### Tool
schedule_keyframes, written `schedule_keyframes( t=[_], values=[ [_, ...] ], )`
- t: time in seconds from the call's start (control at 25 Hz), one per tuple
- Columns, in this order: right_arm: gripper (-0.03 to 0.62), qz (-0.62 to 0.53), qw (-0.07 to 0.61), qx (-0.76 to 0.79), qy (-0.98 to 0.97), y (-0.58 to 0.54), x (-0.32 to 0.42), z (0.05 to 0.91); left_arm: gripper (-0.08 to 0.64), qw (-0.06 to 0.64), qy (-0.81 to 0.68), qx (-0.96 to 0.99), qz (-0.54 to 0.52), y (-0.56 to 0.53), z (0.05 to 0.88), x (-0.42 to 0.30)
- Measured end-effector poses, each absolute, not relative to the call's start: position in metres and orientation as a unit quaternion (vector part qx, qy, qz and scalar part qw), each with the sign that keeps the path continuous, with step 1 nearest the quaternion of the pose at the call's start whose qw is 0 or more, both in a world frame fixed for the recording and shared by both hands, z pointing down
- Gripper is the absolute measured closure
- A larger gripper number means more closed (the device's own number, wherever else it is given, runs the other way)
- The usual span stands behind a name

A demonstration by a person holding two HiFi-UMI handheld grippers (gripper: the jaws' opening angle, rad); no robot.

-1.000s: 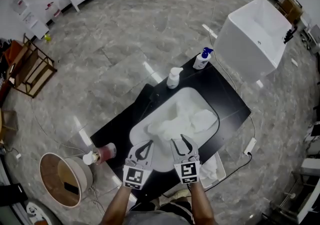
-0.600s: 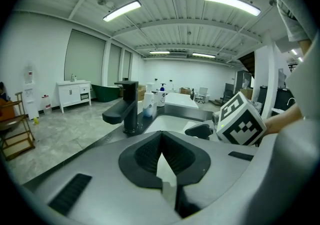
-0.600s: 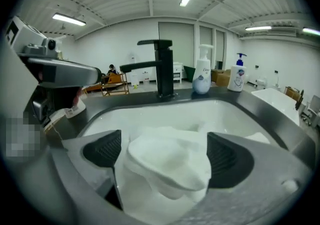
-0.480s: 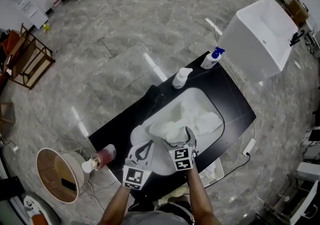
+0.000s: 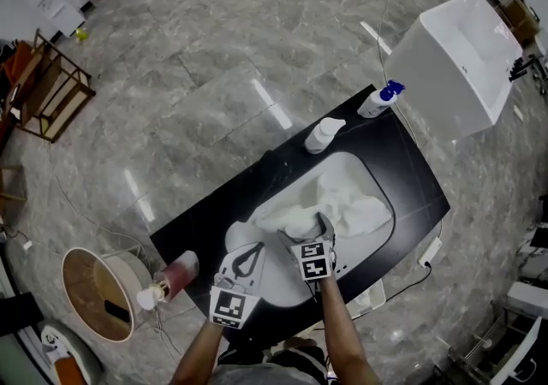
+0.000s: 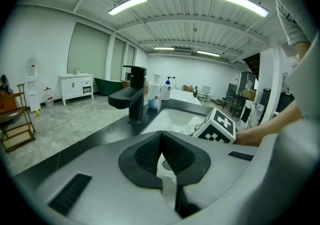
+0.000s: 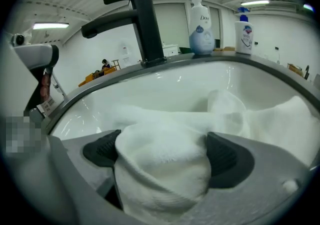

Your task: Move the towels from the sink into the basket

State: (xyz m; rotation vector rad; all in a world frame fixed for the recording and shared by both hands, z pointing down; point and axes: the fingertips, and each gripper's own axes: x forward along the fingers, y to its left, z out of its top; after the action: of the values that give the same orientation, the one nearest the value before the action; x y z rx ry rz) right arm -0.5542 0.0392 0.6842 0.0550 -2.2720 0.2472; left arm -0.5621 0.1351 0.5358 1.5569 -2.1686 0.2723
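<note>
towels: a white heap in the sink, bunched toward the basin's right end, with 1 fold reaching left to the right gripper.
right gripper: low in the basin with its jaws set wide; they have just been opening. 1 thick fold of towel bulges between the 2 pads and touches both, with no squeeze showing.
left gripper: over the sink's left end, near the counter's front edge. Its jaws meet at the tips with nothing between them.
sink: a white basin sunk in the middle of the black counter.
faucet: black, on the counter's back edge behind the basin.
pump bottles: 2 on the back edge. The white bottle is just beside the faucet, and the blue-capped bottle is at the back right corner.
pink bottle: at the counter's left front corner.
basket: round and tan inside, on the floor just off the counter's left end, well apart from the towels. 1 small dark thing lies in it.
white tub: on the floor beyond the counter's right back corner.
</note>
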Motion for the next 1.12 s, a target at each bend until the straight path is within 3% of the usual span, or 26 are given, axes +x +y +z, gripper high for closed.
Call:
schedule_keyframes(
  t=[0.4, 0.48, 0.56, 0.64, 0.8, 1.12],
  values=[
    [0.082, 0.068, 0.427, 0.026, -0.901, 0.034, -0.566, 0.707, 0.545, 0.238, -0.787, 0.560, 0.102, 0.138, 0.551, -0.565],
    [0.139, 0.063, 0.437, 0.029, -0.897, 0.035, -0.563, 0.707, 0.545, 0.237, -0.787, 0.559, 0.104, 0.139, 0.550, -0.566],
    [0.273, 0.059, 0.447, 0.031, -0.892, 0.035, -0.561, 0.704, 0.545, 0.235, -0.788, 0.559, 0.105, 0.139, 0.547, -0.566],
    [0.358, 0.056, 0.444, 0.033, -0.894, 0.033, -0.562, 0.700, 0.545, 0.233, -0.789, 0.559, 0.107, 0.139, 0.544, -0.566],
    [0.411, 0.062, 0.432, 0.037, -0.899, 0.030, -0.560, 0.688, 0.545, 0.228, -0.789, 0.561, 0.105, 0.137, 0.538, -0.564],
    [0.425, 0.063, 0.368, 0.064, -0.926, 0.017, -0.543, 0.618, 0.545, 0.201, -0.796, 0.561, 0.107, 0.131, 0.509, -0.561]
  ],
)
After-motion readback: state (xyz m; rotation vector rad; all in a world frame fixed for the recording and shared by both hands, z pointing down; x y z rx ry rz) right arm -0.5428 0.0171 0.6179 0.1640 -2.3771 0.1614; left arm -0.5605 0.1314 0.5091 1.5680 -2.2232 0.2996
